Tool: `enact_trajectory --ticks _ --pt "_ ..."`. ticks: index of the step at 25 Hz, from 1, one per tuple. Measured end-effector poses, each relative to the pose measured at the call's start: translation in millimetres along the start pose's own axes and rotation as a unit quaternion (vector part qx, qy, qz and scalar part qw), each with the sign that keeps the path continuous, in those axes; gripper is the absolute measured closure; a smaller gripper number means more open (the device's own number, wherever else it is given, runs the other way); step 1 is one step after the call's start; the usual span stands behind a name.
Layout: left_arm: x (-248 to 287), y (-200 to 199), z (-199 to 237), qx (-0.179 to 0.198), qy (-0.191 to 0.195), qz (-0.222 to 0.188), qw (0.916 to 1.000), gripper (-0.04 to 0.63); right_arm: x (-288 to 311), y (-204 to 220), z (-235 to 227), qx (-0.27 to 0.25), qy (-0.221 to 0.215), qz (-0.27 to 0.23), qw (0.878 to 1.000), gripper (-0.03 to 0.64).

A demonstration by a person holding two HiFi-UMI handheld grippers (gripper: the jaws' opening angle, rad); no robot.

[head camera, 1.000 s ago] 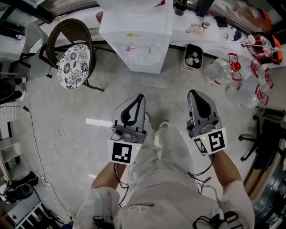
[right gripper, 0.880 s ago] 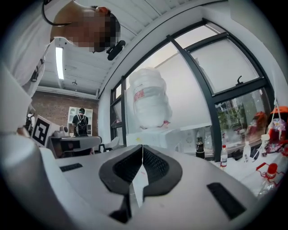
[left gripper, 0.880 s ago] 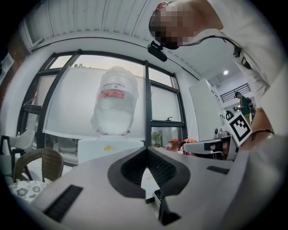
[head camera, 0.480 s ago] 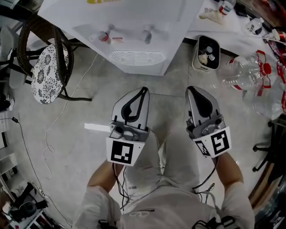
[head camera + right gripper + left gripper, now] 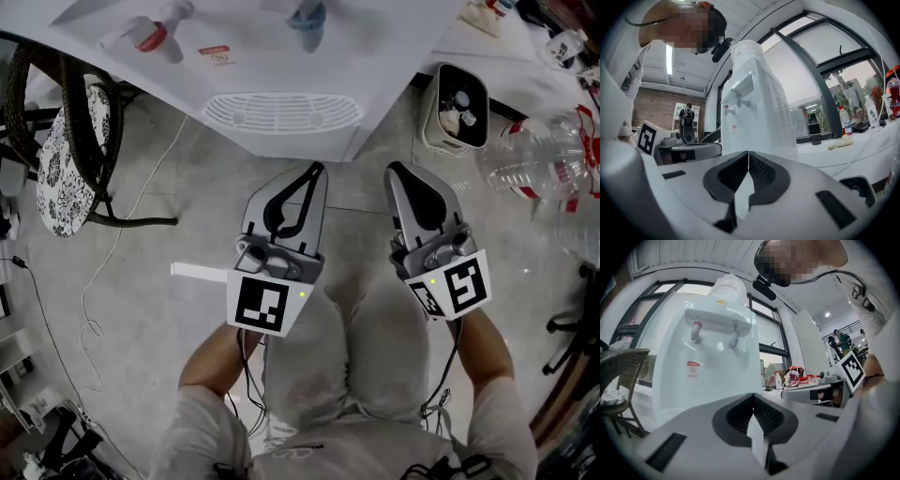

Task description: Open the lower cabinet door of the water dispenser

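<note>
Grey tiled floor [image 5: 141, 309] is filling the head view, with a thin white cable [image 5: 103, 281] trailing across it. A wicker chair [image 5: 61, 141] with a patterned cushion is sitting at the left. A small open bin [image 5: 457, 108] and a big clear water bottle [image 5: 544, 150] are lying over at the right. The gripper views are showing tall dark-framed windows [image 5: 825, 61] behind a white counter [image 5: 843, 145] with bottles on it, and a brick wall [image 5: 656, 103] far back.

The water dispenser [image 5: 281, 56] is standing straight ahead of the person, white, its red tap [image 5: 150, 37] and blue tap [image 5: 307, 14] jutting out over a slotted drip tray [image 5: 281, 111]. Its lower cabinet door is sitting under that overhang, so its face is not showing from above, and the grippers' own bodies are covering it in their views.

The left gripper [image 5: 314, 171] is hanging just short of the dispenser's base, its jaws pressed together at the tips with nothing between them. The right gripper [image 5: 397, 171] is running alongside it, jaws likewise fully closed and empty. Neither one is touching the dispenser.

A red-and-white sticker [image 5: 692, 369] is showing on the dispenser front below the taps, its print too small to read. Each gripper's cube is carrying black-and-white square markers [image 5: 260, 307].
</note>
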State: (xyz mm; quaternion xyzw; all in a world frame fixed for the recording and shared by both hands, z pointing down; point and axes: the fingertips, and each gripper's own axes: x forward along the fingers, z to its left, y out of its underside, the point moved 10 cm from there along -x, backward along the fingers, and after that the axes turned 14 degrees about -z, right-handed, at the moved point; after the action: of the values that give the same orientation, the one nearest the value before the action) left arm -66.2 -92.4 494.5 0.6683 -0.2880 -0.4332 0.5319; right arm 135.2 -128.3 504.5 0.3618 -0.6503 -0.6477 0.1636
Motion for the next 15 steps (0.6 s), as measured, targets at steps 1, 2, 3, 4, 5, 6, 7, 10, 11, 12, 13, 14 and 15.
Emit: enact_trajectory --ticks 1,2,3,4,5,6,7,10,11,12,13,14,15 --pt "2 7 0 0.001 0.003 -0.002 1.0 0.594 2 8 -3 0.002 -0.003 0.002 1.0 0.601" --pt "3 13 1 0.002 0.006 -0.004 1.0 0.594 5 16 -7 0.005 -0.004 0.005 1.0 0.601" --pt "4 19 1 0.0 0.008 -0.008 0.9999 0.594 7 24 -10 0.007 -0.005 0.008 1.0 0.601" --pt "6 24 1 -0.002 0.009 -0.012 0.9999 0.594 9 32 -13 0.009 -0.007 0.011 1.0 0.601" --pt "7 29 0 -0.004 0.011 -0.016 0.9998 0.594 10 39 -15 0.01 -0.009 0.012 1.0 0.6" --pt "7 33 0 -0.005 0.014 -0.019 0.9997 0.594 12 45 -18 0.01 -0.012 0.011 1.0 0.6" --pt "8 38 -1 -0.005 0.018 -0.022 0.9996 0.594 12 51 -20 0.008 -0.014 0.01 1.0 0.6" --pt "7 52 -2 -0.004 0.029 -0.023 0.9993 0.594 13 68 -24 -0.002 -0.024 0.009 1.0 0.598" --pt "8 57 -1 -0.005 0.032 -0.023 0.9992 0.594 14 73 -26 -0.002 -0.029 0.011 1.0 0.597" --pt "9 61 -1 -0.006 0.035 -0.022 0.9991 0.594 15 78 -29 0.0 -0.034 0.013 0.999 0.585" --pt "10 66 -2 -0.008 0.038 -0.022 0.999 0.594 17 83 -31 0.002 -0.04 0.016 0.999 0.557" --pt "11 70 -3 -0.008 0.041 -0.021 0.9989 0.594 19 87 -33 0.002 -0.044 0.02 0.999 0.535" --pt "12 74 -3 -0.007 0.045 -0.021 0.9988 0.594 21 92 -35 0.0 -0.047 0.022 0.999 0.524"
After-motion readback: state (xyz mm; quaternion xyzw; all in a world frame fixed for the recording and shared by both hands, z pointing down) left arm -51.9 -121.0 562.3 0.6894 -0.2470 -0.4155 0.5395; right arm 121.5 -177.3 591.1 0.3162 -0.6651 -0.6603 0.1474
